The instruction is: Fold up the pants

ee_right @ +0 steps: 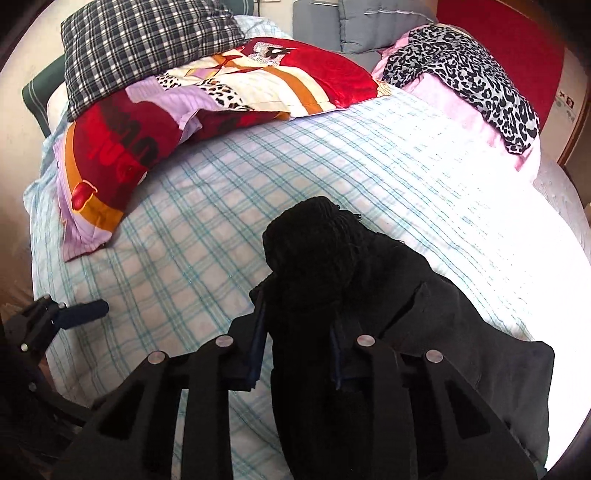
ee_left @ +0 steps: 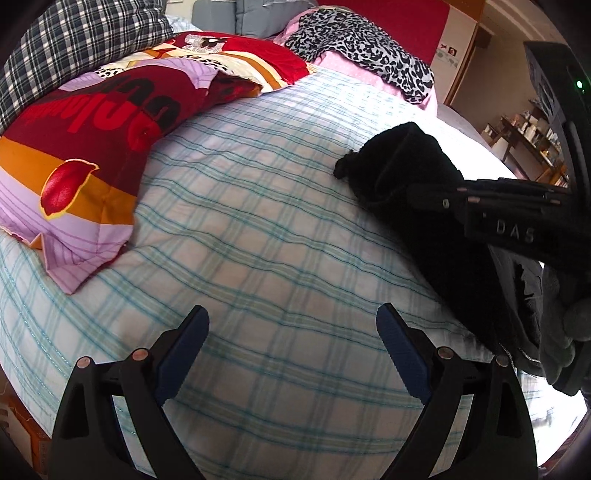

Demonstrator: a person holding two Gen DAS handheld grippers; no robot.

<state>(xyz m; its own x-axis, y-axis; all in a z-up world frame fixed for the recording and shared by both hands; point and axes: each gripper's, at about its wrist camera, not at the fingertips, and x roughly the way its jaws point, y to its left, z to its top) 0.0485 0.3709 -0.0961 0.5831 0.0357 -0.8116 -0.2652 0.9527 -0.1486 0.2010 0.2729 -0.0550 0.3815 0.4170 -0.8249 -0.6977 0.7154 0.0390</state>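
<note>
Around your work the bed [ee_right: 221, 206] is crowded along its far edge: a red, orange and lilac patterned pillow [ee_left: 88, 147] lies to the left, a dark checked pillow [ee_right: 147, 48] behind it, and a leopard-print cloth [ee_right: 472, 81] draped over a pink pillow [ee_right: 454, 107] to the right. Grey cushions [ee_right: 354, 26] stand against the red headboard [ee_right: 517, 40]. The middle of the pale blue checked sheet lies bare between these and you.

The black pants [ee_right: 332, 266] lie bunched on the near right part of the sheet, well apart from the pillows. Your right gripper [ee_right: 297, 343] has its fingers drawn narrow onto a fold of the pants, the cloth rising up between the pads. Your left gripper [ee_left: 291, 332] hovers over bare sheet to the left of the pants, its fingers spread wide with nothing between them. From the left wrist view, your gloved hand [ee_left: 561, 332] shows at the right edge beside the pants.
</note>
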